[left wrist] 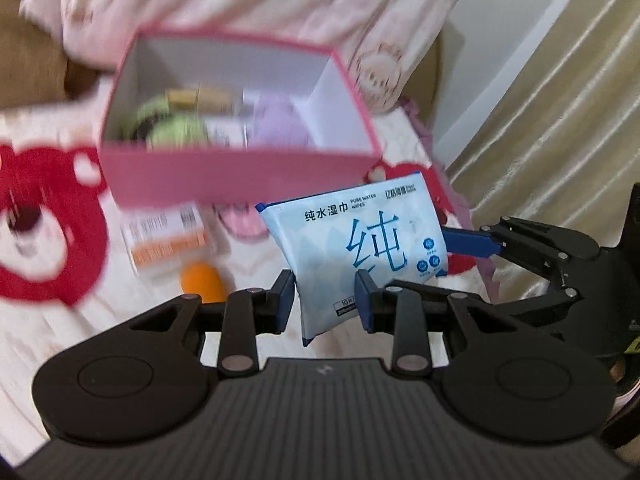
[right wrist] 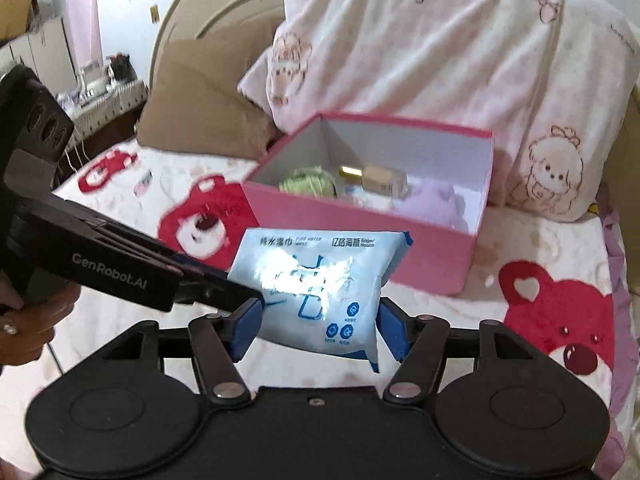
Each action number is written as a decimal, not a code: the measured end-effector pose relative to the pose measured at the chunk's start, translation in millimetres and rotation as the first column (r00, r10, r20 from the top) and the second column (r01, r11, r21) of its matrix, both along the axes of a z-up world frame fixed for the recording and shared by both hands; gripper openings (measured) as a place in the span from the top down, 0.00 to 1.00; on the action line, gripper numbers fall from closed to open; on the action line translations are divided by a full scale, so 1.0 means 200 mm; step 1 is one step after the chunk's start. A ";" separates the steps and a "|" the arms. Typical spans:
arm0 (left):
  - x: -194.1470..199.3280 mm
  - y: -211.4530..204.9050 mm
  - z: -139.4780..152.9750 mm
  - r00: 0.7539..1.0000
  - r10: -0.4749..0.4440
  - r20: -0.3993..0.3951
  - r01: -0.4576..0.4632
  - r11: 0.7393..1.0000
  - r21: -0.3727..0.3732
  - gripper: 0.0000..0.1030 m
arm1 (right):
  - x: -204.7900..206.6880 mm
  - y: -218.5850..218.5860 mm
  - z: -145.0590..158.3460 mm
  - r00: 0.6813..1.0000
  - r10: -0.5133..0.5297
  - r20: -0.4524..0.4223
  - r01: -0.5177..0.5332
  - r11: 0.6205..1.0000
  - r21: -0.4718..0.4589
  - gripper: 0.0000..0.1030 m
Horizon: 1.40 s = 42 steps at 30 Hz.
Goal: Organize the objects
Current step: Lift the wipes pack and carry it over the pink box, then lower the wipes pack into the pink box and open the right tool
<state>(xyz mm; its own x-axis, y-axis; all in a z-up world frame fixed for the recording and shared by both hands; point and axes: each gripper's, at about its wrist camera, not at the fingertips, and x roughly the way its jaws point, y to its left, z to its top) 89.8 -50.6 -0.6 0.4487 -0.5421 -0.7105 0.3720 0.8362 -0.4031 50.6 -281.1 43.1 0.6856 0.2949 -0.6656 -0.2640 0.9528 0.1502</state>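
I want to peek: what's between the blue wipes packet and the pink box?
Nothing: only bare bear-print blanket between the blue wipes packet and pink cardboard box, in the right wrist view.

Box contents (left wrist: 192,120) blurred, unidentifiable

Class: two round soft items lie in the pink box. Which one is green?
The green ball at the box's left end, beside the gold-capped bottle; the other, right, is purple.

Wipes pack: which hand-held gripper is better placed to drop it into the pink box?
Probably right: the wipes pack sits between the right hand-held gripper fingers, with the open pink box straight ahead, just beyond it.
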 end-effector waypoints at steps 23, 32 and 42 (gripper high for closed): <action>0.84 -0.03 0.02 0.982 0.124 0.140 -0.132 0.990 0.050 0.70 | 0.91 -0.12 -0.03 0.985 -0.131 -0.110 0.131 0.991 -0.004 0.59; 1.05 -0.10 -0.20 0.990 0.134 0.046 -0.139 0.979 0.152 0.71 | 1.14 -0.13 -0.28 0.967 -0.132 -0.218 0.125 0.991 -0.046 0.59; 1.11 -0.13 -0.41 0.982 0.175 -0.077 -0.158 0.969 0.188 0.70 | 1.22 -0.17 -0.44 0.945 -0.146 -0.291 0.139 0.989 -0.046 0.71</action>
<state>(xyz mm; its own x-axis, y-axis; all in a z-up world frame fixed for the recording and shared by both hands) 312.8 -76.6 -81.9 0.4494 -0.3245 -0.8323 0.1894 0.9451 -0.2662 294.5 -314.1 -45.5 0.4932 0.1892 -0.8491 -0.0730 0.9816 0.1763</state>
